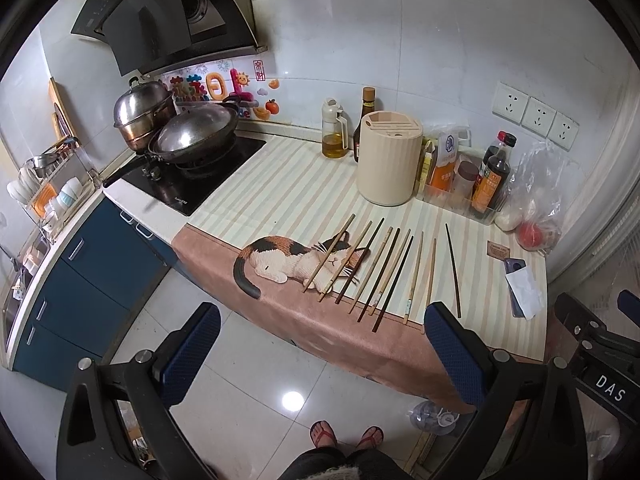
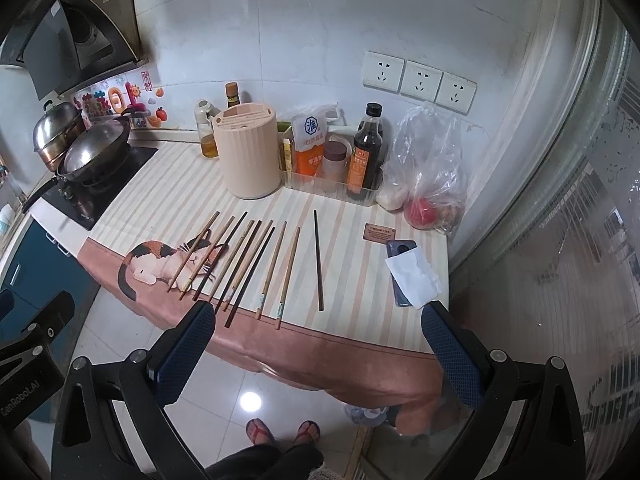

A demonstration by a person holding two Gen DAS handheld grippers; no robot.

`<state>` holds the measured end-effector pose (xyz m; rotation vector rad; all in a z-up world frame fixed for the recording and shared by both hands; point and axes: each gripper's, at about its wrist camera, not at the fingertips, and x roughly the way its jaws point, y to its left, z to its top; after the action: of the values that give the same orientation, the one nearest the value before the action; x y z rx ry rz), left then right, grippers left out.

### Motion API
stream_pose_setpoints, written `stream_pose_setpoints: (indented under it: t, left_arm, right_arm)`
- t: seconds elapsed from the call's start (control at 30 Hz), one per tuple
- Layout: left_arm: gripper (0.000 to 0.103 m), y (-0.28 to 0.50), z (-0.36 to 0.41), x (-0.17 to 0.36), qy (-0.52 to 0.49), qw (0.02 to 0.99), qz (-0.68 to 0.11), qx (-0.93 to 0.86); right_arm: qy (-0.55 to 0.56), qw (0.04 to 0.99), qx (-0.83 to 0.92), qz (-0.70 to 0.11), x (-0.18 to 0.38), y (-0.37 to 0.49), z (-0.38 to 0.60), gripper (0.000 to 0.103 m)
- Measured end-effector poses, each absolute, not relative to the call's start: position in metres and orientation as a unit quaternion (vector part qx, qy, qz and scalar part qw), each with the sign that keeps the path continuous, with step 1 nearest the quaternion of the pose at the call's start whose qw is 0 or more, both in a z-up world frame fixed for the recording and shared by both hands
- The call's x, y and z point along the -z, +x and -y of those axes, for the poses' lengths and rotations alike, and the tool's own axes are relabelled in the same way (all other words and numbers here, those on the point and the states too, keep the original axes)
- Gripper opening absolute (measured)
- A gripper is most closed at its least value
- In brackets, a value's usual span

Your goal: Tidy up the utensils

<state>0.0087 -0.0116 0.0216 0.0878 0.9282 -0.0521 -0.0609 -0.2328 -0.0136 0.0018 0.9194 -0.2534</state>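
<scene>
Several wooden chopsticks [image 1: 380,272], light and dark, lie side by side on a striped mat with a cat picture [image 1: 296,260]. One dark chopstick [image 1: 453,270] lies apart to their right. Behind them stands a beige slotted utensil holder [image 1: 390,158]. My left gripper [image 1: 322,308] hangs open before the counter's front edge, nothing between its fingers. In the right wrist view the chopsticks [image 2: 248,264], the lone dark chopstick [image 2: 319,260] and the holder [image 2: 250,152] show again. My right gripper [image 2: 318,307] is open too, held short of the counter.
A wok [image 1: 196,136] and a steel pot [image 1: 142,114] sit on the hob at the left. Oil bottle [image 1: 334,132], condiment tray [image 2: 332,184], plastic bag with a tomato [image 2: 424,208] and a phone under a tissue [image 2: 412,276] stand around the mat. A person's sandalled feet [image 1: 346,436] are below.
</scene>
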Motion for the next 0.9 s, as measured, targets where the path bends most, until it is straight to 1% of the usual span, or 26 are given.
stream_pose_setpoints:
  t: [0.9]
  left_arm:
    - [0.103,0.0105,0.0099,-0.024,0.041,0.895,-0.444,0.026]
  right_arm:
    - [0.003,0.893,0.121,-0.433,0.0066,-0.0597,0.2267,0.103]
